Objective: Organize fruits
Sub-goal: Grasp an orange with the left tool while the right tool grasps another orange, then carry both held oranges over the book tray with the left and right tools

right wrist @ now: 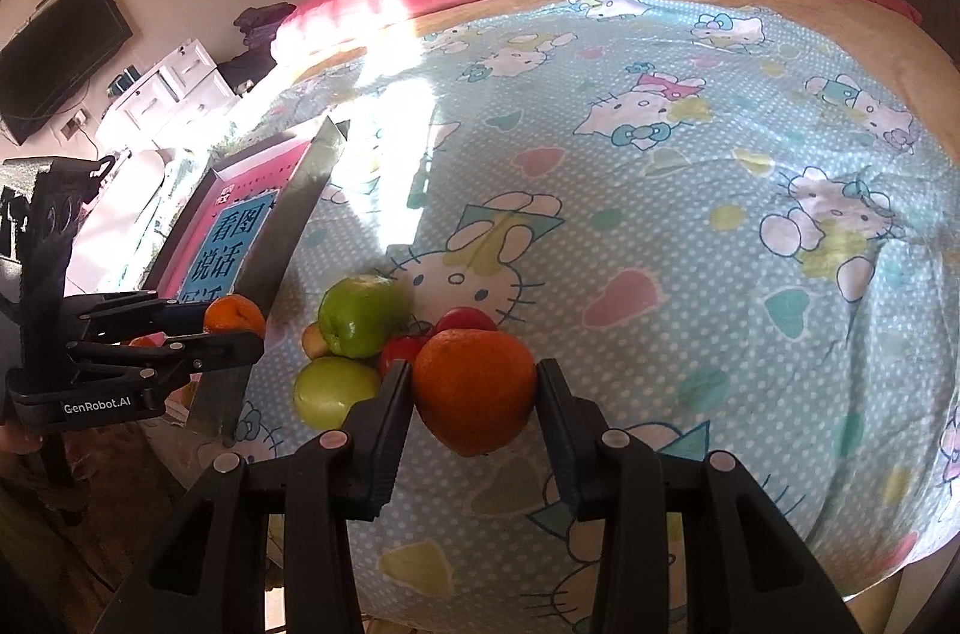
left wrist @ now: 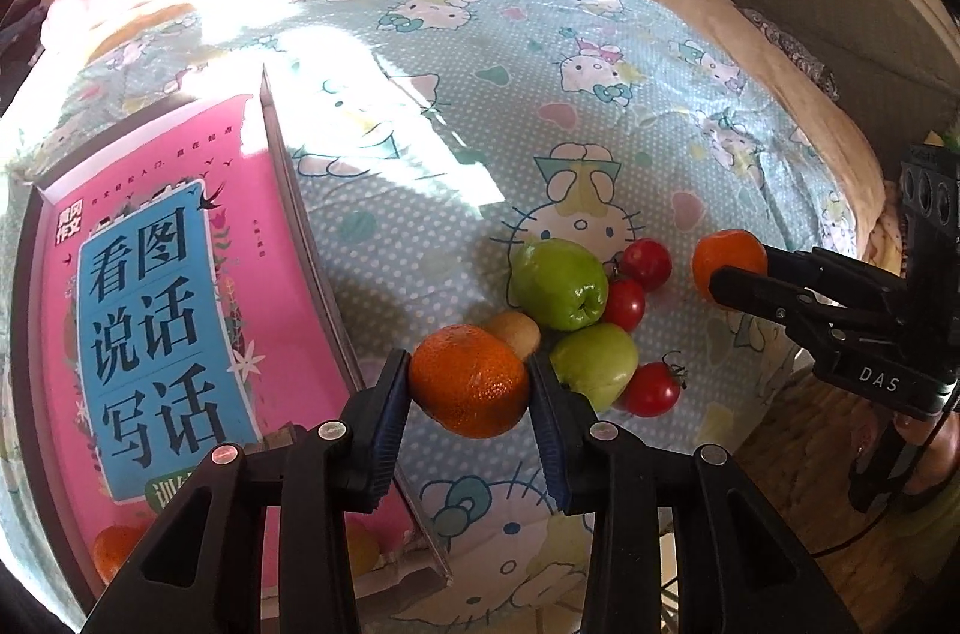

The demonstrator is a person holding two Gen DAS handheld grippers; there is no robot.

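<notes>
Grippers both clamped on oranges, left gripper point(left wrist: 469, 382) on one orange point(left wrist: 471, 379), right gripper point(right wrist: 475, 388) on another point(right wrist: 474, 388), fruit pile point(left wrist: 570, 292) just beyond, tray point(left wrist: 312, 238) left

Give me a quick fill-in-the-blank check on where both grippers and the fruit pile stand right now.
1. The left gripper is shut on an ____.
2. The right gripper also grips one, so ____ oranges are held in all.
3. On the bedsheet, the pile keeps two green apples and ____ tomatoes.
4. The tray holding the pink book lies to the ____ of the pile in the left wrist view.

Missing words: orange; two; three; left
</notes>
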